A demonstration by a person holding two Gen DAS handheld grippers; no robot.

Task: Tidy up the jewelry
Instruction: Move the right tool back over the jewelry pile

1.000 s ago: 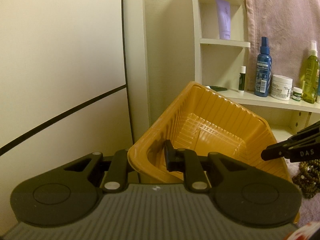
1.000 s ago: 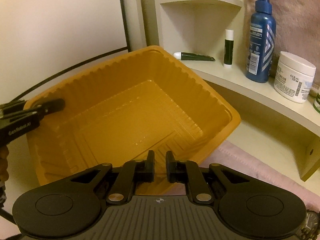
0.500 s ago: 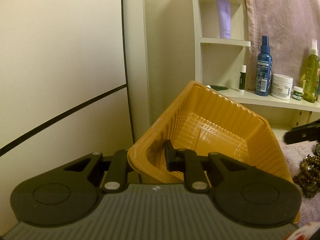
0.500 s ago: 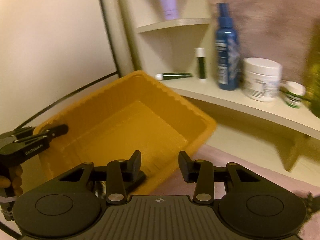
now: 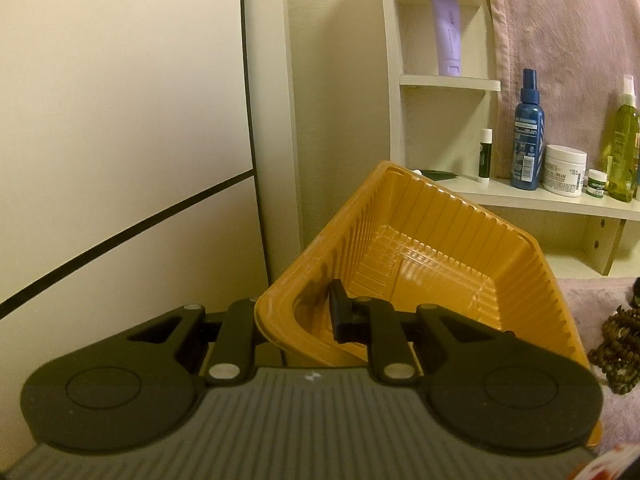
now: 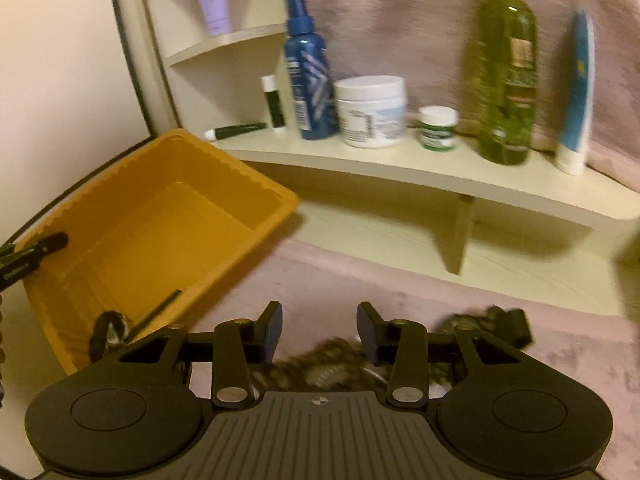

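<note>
My left gripper is shut on the near rim of an orange ribbed plastic tray, one finger inside and one outside, holding it tilted. In the right wrist view the tray is at the left, with a small dark piece of jewelry in its near corner and the left gripper's fingers on its rim. My right gripper is open and empty over a blurred pile of beaded jewelry on the pink cloth. Brown bead strings lie right of the tray.
A cream shelf unit behind holds a blue spray bottle, a white cream jar, a small green jar, a green bottle and tubes. A pale wall with a dark line is left. Pink cloth covers the surface.
My right gripper has opened and swung right, away from the tray toward the jewelry pile. A dark piece now lies in the tray. The left gripper keeps holding the tray.
</note>
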